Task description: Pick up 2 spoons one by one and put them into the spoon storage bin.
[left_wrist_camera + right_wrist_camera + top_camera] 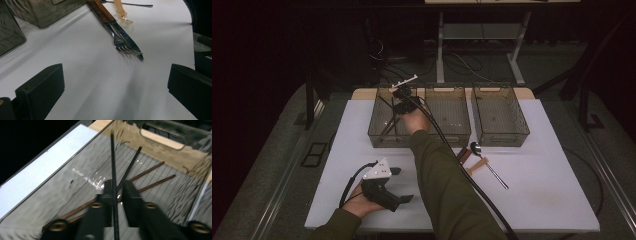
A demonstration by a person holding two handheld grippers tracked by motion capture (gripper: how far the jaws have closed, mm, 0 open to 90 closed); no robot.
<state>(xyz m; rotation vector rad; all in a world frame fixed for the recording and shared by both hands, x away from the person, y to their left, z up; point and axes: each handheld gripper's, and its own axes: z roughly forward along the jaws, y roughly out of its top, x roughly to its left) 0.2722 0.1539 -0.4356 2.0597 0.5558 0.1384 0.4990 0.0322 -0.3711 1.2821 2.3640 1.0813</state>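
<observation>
High view: my right gripper point(401, 100) reaches into the leftmost clear plastic bin point(382, 136) at 11 o'clock; my left gripper point(402, 185) rests spread on the white bench point(537, 190).

Right gripper view: black chopsticks point(113, 162) sit between barely parted jaws above brown chopsticks point(150, 171). Next, I judge, release and withdraw.

Left gripper view: fork point(120, 45) and wooden-handled knife point(125, 37) wait at 12 o'clock.

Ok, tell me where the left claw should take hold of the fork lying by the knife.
Probably the fork's neck just behind the tines, coming straight down from above with the left claw. The fork lies flat on the white table, its wooden handle tight against the knife, so the neck's outer side looks freer.
</observation>
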